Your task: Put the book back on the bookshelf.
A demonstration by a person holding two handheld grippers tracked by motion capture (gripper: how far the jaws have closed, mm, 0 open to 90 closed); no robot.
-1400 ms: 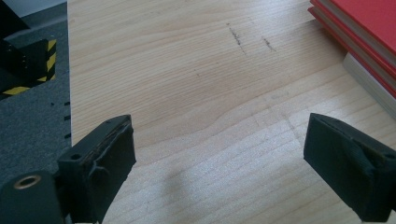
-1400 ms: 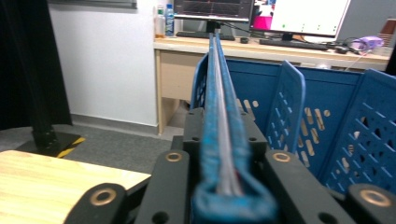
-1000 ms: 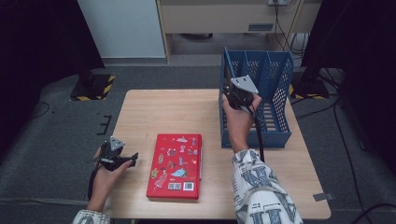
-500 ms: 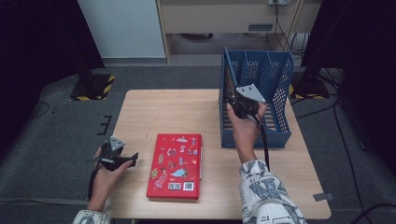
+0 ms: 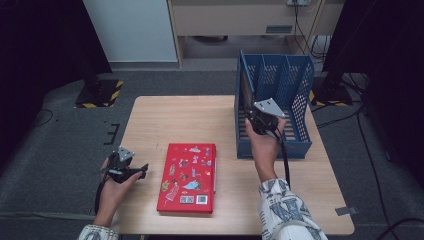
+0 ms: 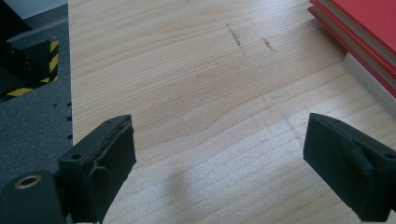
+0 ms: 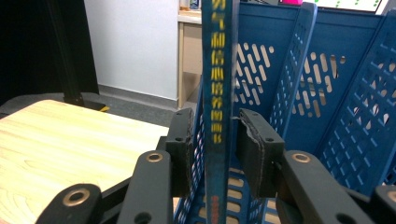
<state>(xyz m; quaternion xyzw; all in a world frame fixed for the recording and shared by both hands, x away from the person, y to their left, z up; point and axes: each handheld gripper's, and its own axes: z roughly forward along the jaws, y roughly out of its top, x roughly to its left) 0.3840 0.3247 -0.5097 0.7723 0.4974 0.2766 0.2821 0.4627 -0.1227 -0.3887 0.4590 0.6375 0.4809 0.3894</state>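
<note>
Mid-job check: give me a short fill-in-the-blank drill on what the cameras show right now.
1. The blue book stands ____ between the right gripper jaws.
2. The rack that holds it is ____ in colour.
3. The red book lies ____ on the table.
4. The left gripper jaws are ____, with only bare wood between them.

Missing words: upright; blue; flat; open
</note>
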